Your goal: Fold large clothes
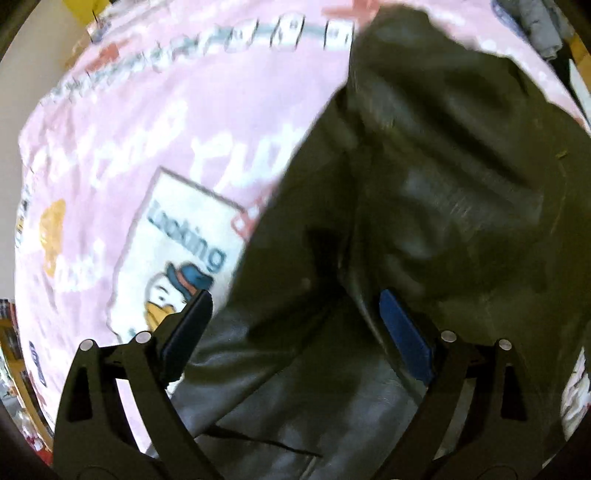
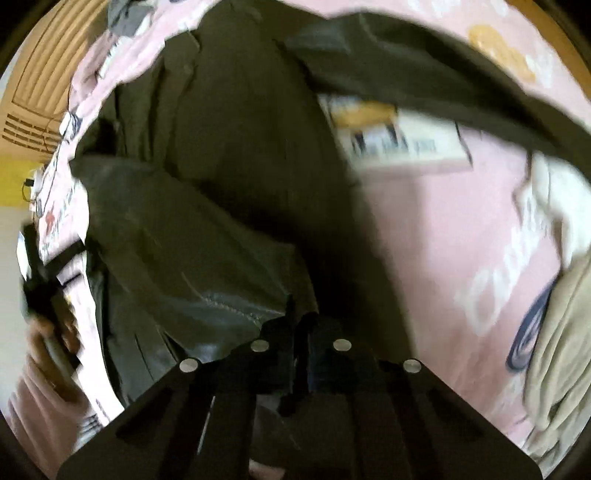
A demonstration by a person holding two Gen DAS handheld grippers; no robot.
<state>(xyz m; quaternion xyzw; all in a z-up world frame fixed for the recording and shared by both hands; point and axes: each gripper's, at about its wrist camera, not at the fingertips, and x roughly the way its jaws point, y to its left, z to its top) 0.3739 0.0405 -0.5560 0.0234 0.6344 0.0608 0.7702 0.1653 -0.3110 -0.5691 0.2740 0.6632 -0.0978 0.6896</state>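
Note:
A large dark olive leather-like jacket (image 1: 424, 177) lies crumpled on a pink printed bedsheet (image 1: 155, 122). My left gripper (image 1: 295, 306) is open, its blue-padded fingers (image 1: 402, 332) spread just above the jacket's lower part, holding nothing. In the right wrist view the jacket (image 2: 207, 229) fills the middle and left. My right gripper (image 2: 301, 325) is shut on a fold of the jacket's edge, with the fabric bunched between the fingers. The image is blurred by motion.
The pink sheet (image 2: 461, 229) has cartoon prints. A cream and beige garment (image 2: 561, 314) lies at the right edge. Grey clothes (image 1: 543, 26) lie at the far corner. The person's other hand and gripper (image 2: 44, 295) show at the left. A wooden slatted headboard (image 2: 40, 81) stands behind.

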